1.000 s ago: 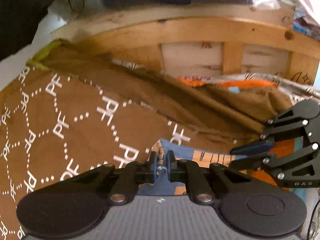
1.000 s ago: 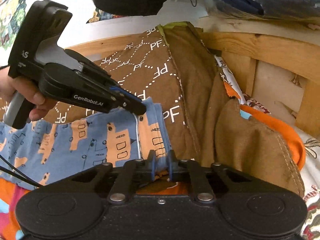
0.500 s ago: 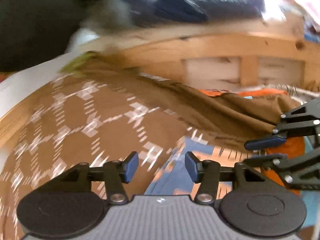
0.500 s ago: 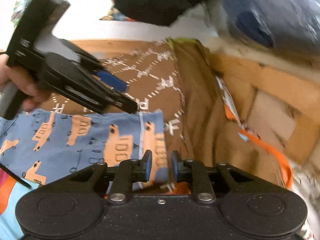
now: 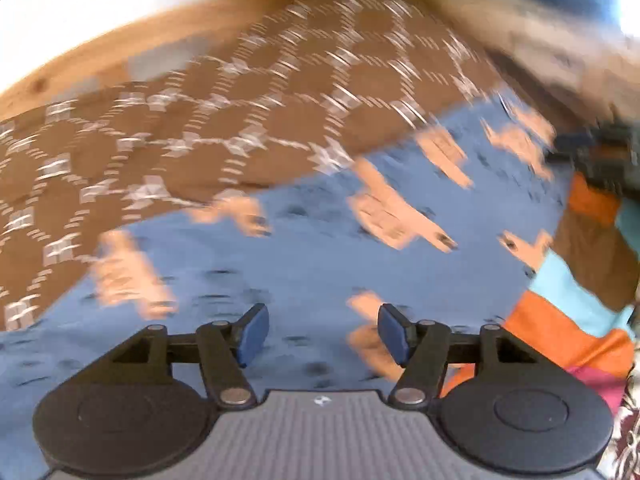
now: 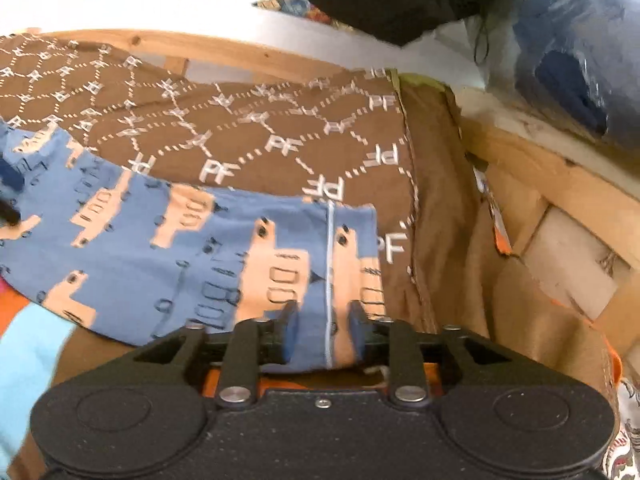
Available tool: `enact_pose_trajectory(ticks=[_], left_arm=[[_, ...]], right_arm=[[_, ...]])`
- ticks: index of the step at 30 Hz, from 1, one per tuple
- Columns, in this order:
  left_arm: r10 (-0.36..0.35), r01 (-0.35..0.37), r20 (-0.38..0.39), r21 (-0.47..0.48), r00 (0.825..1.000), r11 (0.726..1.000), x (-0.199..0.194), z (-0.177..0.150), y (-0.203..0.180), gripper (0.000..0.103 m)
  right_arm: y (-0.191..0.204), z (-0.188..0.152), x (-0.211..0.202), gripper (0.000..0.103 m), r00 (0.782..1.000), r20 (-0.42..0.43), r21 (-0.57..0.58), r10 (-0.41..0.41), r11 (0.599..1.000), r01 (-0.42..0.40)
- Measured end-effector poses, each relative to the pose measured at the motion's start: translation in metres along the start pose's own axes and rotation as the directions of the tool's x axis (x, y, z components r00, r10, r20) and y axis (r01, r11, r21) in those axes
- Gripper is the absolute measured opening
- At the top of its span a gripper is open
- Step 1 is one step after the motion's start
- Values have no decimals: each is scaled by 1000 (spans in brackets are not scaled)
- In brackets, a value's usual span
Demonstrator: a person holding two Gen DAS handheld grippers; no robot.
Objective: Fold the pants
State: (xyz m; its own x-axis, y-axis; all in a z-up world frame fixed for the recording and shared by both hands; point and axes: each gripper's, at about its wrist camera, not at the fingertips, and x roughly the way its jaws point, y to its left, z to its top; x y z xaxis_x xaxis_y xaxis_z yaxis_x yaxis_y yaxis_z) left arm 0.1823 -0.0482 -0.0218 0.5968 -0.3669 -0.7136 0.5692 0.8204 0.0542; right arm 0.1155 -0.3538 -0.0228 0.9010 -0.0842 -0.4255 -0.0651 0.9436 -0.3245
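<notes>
surface: brown PF-monogram blanket, wooden bed frame behind
pants: blue, orange llama print, flat ahead of both jaws
left gripper: jaws spreading, empty; pinched fabric a second ago
right gripper: jaws opening, hem between, released

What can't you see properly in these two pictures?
- Left wrist view: motion blur smears the pants and the brown blanket; their prints are unreadable there.
- Left wrist view: the dark shape at the right edge is too blurred to identify.
- Right wrist view: the right gripper body hides the near edge of the pants.
- Right wrist view: the pants run off the left edge.
</notes>
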Motion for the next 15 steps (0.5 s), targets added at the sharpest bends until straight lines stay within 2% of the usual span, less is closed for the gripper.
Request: enact_pose_trajectory(ticks=[1, 3, 5, 7, 9, 13, 14, 15], left_arm=[[15, -14, 26, -8, 1000, 1000, -10, 1, 12, 66], [86, -85, 74, -12, 994, 996, -24, 9, 35, 66], [174, -176, 78, 16, 982, 984, -26, 21, 55, 65], [214, -217, 61, 50, 975, 975, -15, 35, 77, 65], [213, -213, 5, 69, 977, 975, 1, 45, 97, 67], [126, -123, -104, 39, 986, 992, 30, 53, 123, 67], [94, -92, -115, 28, 989, 995, 33, 54, 125, 56], [72, -70, -117, 23, 991, 997, 34, 54, 124, 33]], right_arm=[[5, 3, -4, 49, 1000, 18, -1, 17, 1000, -17], [14, 12, -9, 50, 997, 43, -7, 58, 998, -58], [32, 27, -5, 50, 989, 56, -47, 135, 990, -133], [52, 47, 9, 50, 972, 55, -117, 229, 968, -221], [72, 68, 29, 51, 943, 20, -203, 331, 925, -321], [107, 109, 82, 50, 870, -76, -292, 488, 823, -487], [113, 115, 94, 51, 851, -112, -306, 514, 797, -521], [118, 119, 104, 51, 837, -142, -313, 528, 778, -544]])
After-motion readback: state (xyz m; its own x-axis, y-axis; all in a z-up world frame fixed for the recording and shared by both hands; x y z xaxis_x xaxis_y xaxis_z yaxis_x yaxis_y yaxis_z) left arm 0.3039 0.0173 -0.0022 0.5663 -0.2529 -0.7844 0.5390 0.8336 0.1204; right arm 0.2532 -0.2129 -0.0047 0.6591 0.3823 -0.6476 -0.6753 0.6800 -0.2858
